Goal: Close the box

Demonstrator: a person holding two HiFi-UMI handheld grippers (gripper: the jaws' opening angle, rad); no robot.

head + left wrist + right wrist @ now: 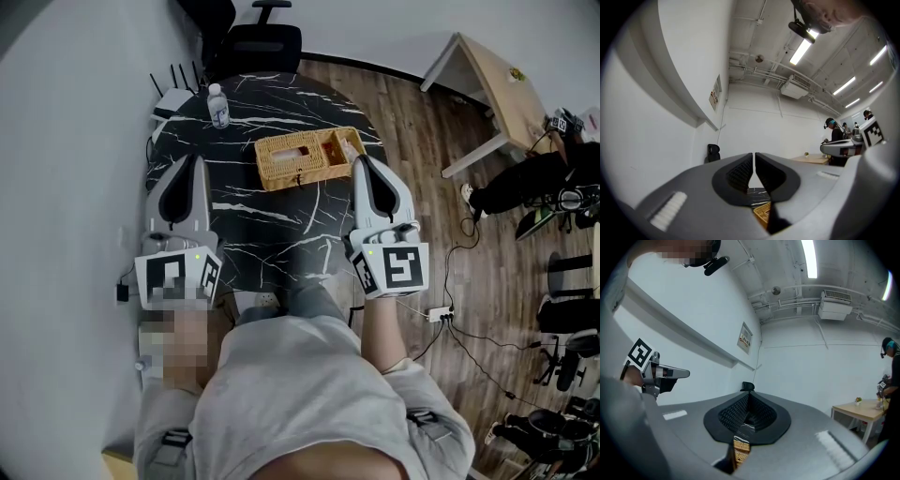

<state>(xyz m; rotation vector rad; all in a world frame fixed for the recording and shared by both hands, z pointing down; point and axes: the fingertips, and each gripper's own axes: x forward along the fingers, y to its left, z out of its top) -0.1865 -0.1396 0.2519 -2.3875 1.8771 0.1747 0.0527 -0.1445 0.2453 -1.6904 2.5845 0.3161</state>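
A rectangular wicker box (298, 157) stands on the round black marble table (253, 234), at its far side. Its top shows a pale left part and a reddish right part. My left gripper (194, 161) hovers over the table's left side, a good way left of the box, its jaws together on nothing. The tip of my right gripper (360, 161) is just beside the box's right end, also shut and empty. In the left gripper view only a corner of the box (761, 213) peeks out below the jaws, and in the right gripper view a sliver of the box (740, 448) does.
A water bottle (217, 105) and a white router (171, 96) stand at the table's far left edge. A black office chair (264, 42) is behind the table. A wooden table (497, 89) and cables on the floor lie to the right.
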